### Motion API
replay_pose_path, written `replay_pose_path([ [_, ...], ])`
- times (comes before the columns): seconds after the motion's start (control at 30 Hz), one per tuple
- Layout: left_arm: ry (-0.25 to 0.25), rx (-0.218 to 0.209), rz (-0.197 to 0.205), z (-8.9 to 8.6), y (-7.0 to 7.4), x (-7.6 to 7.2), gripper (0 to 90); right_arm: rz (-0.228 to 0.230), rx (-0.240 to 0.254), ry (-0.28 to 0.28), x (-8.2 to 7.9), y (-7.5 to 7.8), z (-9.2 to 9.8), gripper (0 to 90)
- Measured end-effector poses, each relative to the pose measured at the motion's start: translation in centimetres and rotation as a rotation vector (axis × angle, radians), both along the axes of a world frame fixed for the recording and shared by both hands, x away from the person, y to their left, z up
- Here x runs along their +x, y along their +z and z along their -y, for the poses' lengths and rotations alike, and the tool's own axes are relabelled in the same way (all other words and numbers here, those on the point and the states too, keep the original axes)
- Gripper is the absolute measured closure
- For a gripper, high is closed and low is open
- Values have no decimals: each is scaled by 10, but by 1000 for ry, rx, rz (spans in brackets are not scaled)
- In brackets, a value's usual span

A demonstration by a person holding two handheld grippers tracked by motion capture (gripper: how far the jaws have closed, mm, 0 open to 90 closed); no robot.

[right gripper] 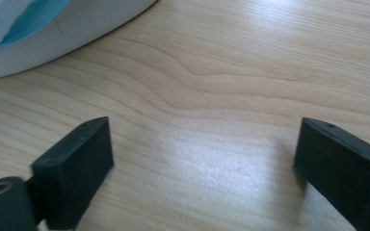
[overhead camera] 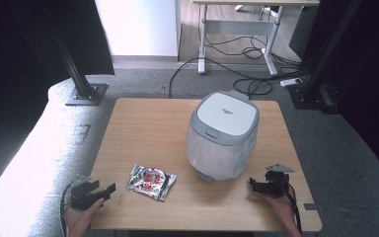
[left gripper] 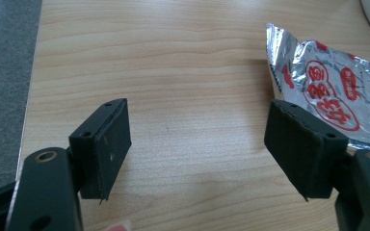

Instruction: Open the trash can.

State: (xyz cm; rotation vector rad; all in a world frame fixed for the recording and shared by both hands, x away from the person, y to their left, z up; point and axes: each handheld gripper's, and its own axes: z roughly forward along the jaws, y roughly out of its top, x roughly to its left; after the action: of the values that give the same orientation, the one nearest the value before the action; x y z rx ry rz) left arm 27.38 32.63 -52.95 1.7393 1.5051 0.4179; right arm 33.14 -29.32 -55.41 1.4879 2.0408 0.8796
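A silver foil packet (overhead camera: 151,182) with red print lies flat on the wooden table (overhead camera: 148,128), near its front edge and left of centre. The left gripper (overhead camera: 103,190) rests at the front left corner of the table, just to the left of the packet and apart from it, with its jaws spread wide and nothing between them. In the left gripper view, the packet (left gripper: 332,91) lies beyond the jaw on the right side, its crinkled edge close behind that jaw; bare wood shows in the gap between the jaws.

The right gripper (overhead camera: 256,185) sits near the front right of the table, well apart from the packet, its jaws also spread over bare wood. A white and grey rice cooker (overhead camera: 223,136) stands between the two grippers, farther back, with its base (right gripper: 53,33) just ahead of the right gripper.
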Motion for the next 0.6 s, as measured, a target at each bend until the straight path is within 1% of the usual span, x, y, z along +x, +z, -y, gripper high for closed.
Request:
replay_pose_path([
  [0.1, 0, -2, -2, 0, 0, 0, 247, 10, 2, -6, -4, 0, 1, 123],
  [0.2, -2, 1, -7, 1, -2, 2, 247, 13, 5, -17, -6, 1, 2, 132],
  [0.3, -6, 5, -10, 2, -2, 2, 247, 19, 5, -25, -8, 1, 4, 194],
  [0.33, -8, 6, -10, 2, -2, 2, 247, 19, 5, -25, -8, 1, 4, 194],
  [0.37, -7, 8, -10, 3, -2, 2, 248, 19, 6, -28, -8, 2, 5, 219],
  [0.6, -17, 10, -11, 4, -2, 2, 253, 22, 22, -20, -10, 4, 7, 270],
])
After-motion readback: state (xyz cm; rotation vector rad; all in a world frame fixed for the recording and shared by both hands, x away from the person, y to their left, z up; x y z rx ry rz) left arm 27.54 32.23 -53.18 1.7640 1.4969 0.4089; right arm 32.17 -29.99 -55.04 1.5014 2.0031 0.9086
